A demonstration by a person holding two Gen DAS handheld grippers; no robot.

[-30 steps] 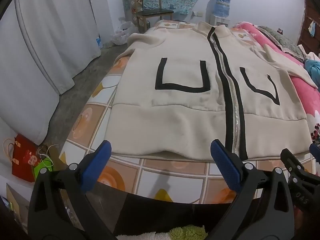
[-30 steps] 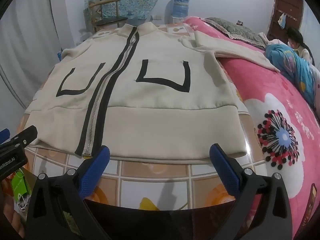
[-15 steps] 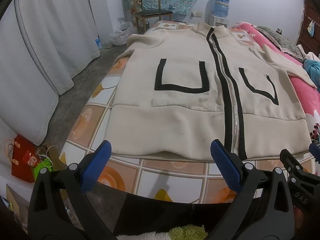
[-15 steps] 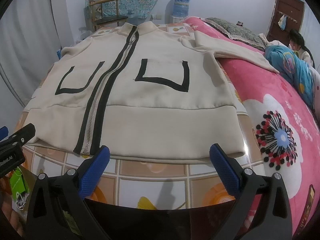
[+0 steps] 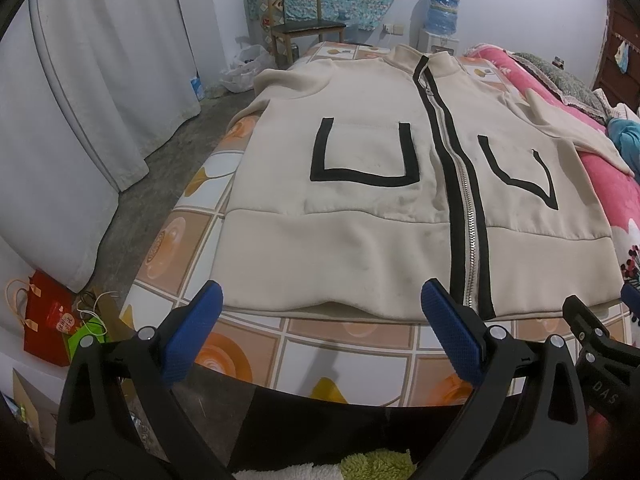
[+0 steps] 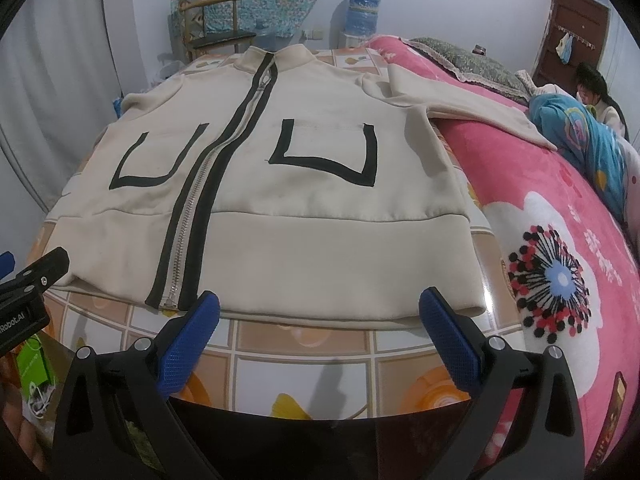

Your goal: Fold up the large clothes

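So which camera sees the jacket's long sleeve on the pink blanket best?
The right wrist view. There the sleeve stretches fully across the pink blanket. The left wrist view shows the same sleeve squeezed at the picture's right edge, its end hard to see.

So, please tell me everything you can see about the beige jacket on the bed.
The jacket lies flat, front up and unfolded, on the bed, hem nearest the cameras and collar far. It looks like soft fleece, faintly stained. A closed metal zip edged in black runs from hem to collar, with a black-outlined pocket on each side. One sleeve stretches onto the pink blanket. Neither hand-held gripper touches it.
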